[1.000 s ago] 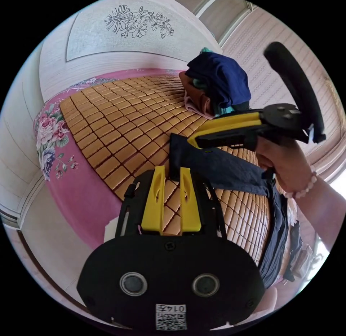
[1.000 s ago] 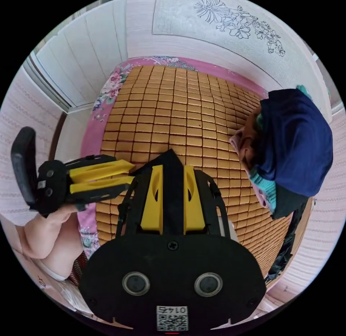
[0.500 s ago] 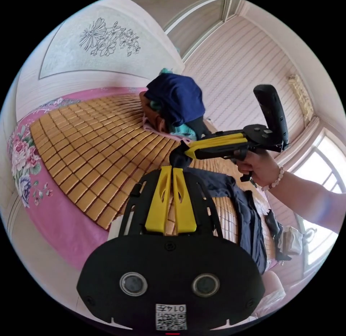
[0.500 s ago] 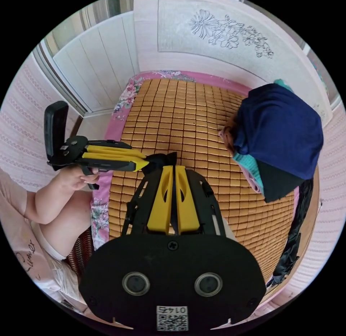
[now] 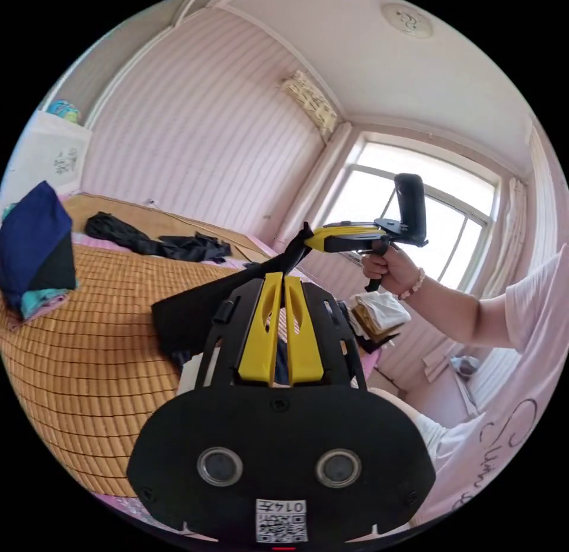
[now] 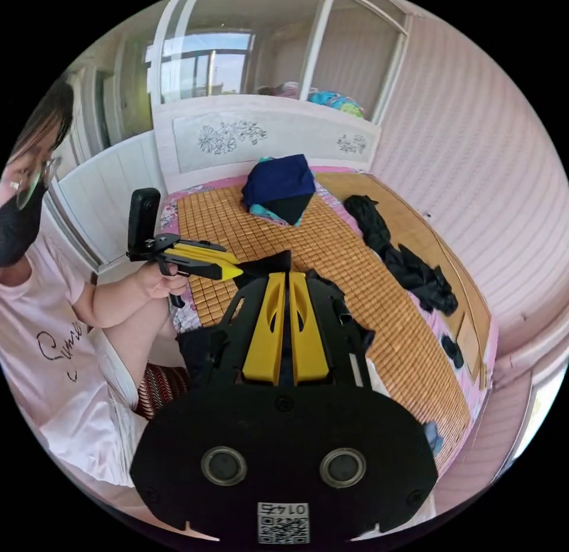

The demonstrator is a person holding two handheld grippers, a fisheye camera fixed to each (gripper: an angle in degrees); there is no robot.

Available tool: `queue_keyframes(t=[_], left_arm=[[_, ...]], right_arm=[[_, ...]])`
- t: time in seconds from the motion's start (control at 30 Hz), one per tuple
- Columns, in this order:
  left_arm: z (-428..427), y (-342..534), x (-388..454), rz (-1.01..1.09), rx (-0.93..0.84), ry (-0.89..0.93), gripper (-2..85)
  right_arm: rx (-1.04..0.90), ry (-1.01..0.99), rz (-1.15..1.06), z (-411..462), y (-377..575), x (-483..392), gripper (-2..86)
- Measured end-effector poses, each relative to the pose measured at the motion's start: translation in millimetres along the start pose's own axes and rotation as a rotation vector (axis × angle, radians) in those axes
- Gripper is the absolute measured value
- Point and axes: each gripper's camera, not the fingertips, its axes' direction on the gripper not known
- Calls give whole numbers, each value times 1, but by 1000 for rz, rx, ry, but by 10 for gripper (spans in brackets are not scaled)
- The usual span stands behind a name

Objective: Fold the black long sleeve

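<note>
Left to right across the right gripper view: my left gripper sits at the left, jaws pressed together on a corner of the black long sleeve, hand wrapped round the grip behind it. Centre: my right gripper, jaws nearly closed with dark cloth in the slit between them, so I read it as clamped on the same garment. Behind it, the woven bamboo mat with a folded stack near the headboard, and further right a loose pile of black clothes along the mat's edge. In the left gripper view the order flips: folded stack at far left, then the long sleeve hanging as a dark sheet off my left jaws, then my right gripper pinching the upper end by the window. Garment is lifted clear of the mat, stretched short between the two grips, rest draping down toward my lap. Key relation: both pinch points are close together on one edge, long axis hanging below them, mat lying ahead of both. Neither hand is clearly nearer. My guess at next move: spread the grips apart, then lay it flat on the mat.
</note>
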Motion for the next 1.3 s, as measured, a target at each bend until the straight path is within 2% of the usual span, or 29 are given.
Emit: queue_keyframes(t=[0.07, 0.2, 0.27, 0.37, 0.43, 0.57, 0.67, 0.8, 0.9, 1.03, 1.1, 1.17, 1.3], left_arm=[[51, 23, 30, 15, -120, 86, -4], [114, 74, 48, -1, -351, 86, 30], [133, 95, 38, -52, -476, 57, 48], [133, 96, 9, -98, -513, 6, 50], [131, 86, -14, -88, -532, -89, 50], [140, 40, -78, -46, -561, -361, 44], [160, 3, -125, -97, -560, -454, 39], [191, -27, -168, -197, -541, -491, 40], [225, -34, -191, -185, -639, -532, 51], [253, -33, -210, -181, -716, -484, 61], [259, -31, -213, -158, -717, -457, 52], [259, -33, -217, -149, -697, -407, 6], [255, -39, -221, -111, -704, -412, -8]], right_arm=[[-43, -21, 123, -2, 63, 12, 11], [-204, -153, 446, 45, 208, 34, 53], [-323, -157, 508, 67, 245, 38, 74], [-375, -195, 534, 82, 259, 51, 81], [-350, -194, 484, 86, 240, 65, 80], [-228, -166, 293, 115, 145, 113, 72], [-146, -182, 204, 156, 56, 151, 70], [-150, -225, 212, 235, -51, 205, 72], [-220, -222, 266, 285, -102, 234, 85], [-246, -211, 340, 313, -132, 259, 88], [-312, -277, 380, 326, -142, 277, 48], [-293, -292, 366, 318, -152, 286, 24], [-313, -296, 334, 304, -176, 302, 2]])
